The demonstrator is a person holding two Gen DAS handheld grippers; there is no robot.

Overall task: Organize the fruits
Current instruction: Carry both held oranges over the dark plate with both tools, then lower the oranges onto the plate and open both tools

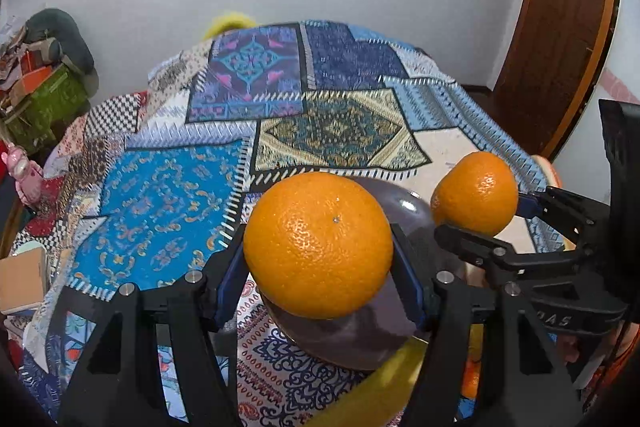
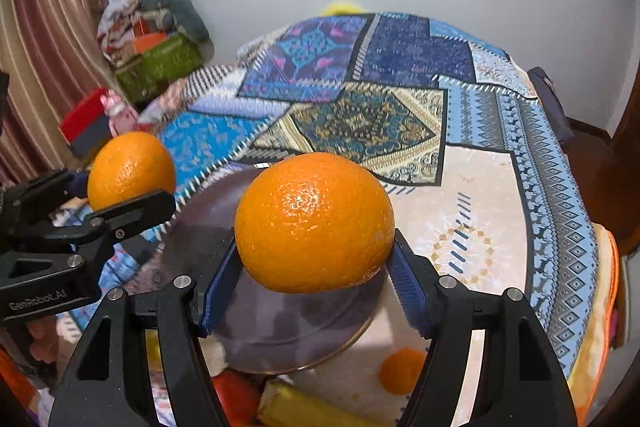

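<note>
My left gripper (image 1: 318,263) is shut on an orange (image 1: 318,245) and holds it above a dark round plate (image 1: 360,331). My right gripper (image 2: 314,255) is shut on a second orange (image 2: 314,223) above the same plate (image 2: 288,327). Each gripper shows in the other's view: the right one with its orange (image 1: 476,193) at the right, the left one with its orange (image 2: 130,169) at the left. A small orange (image 2: 402,371), a yellow banana (image 2: 304,409) and a red fruit (image 2: 236,395) lie on the patterned cloth (image 2: 472,187) below the plate.
The bed is covered by a patchwork cloth (image 1: 168,195). A brown door (image 1: 560,39) stands at the right. Boxes and clutter (image 1: 36,83) are piled at the left by the wall. A pink toy (image 1: 24,175) sits at the bed's left edge.
</note>
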